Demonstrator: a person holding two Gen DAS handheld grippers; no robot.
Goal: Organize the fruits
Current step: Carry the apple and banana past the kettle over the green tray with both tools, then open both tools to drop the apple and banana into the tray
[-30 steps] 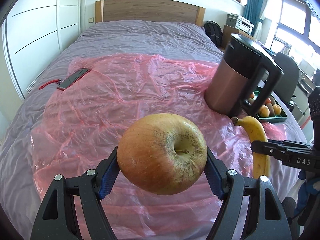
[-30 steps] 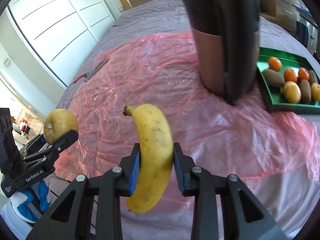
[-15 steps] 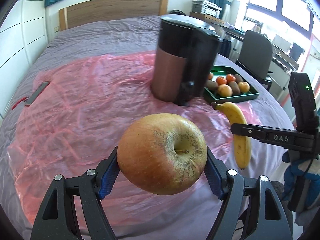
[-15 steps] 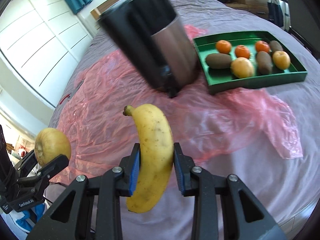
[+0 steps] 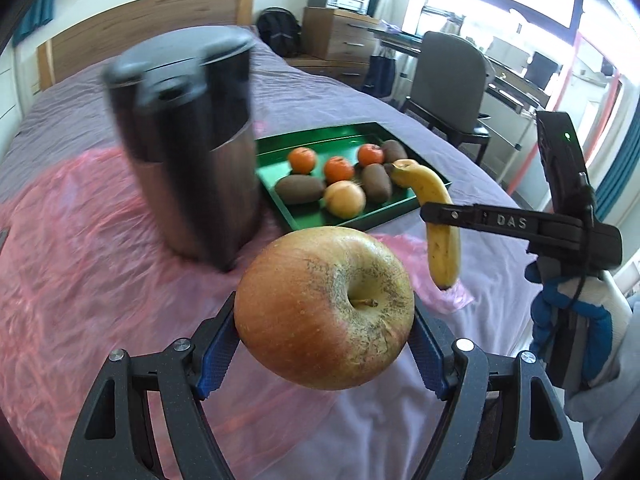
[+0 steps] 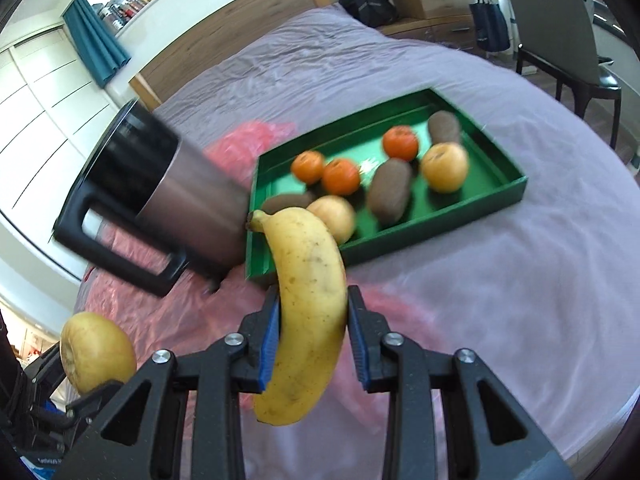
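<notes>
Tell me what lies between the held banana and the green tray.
Nothing stands between. In the right wrist view the banana hangs just short of the tray; below is only pink plastic sheet over the bedcover.

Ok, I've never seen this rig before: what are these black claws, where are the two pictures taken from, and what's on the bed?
Each claw is a hand-held gripper carried by a person, with a camera looking along its fingers. The left hand-held gripper is clamped on an apple. The right hand-held gripper is clamped on a banana. Each view also shows the other gripper off to one side. On the bed lie a pink plastic sheet, a dark kettle and a green tray of fruit.
</notes>
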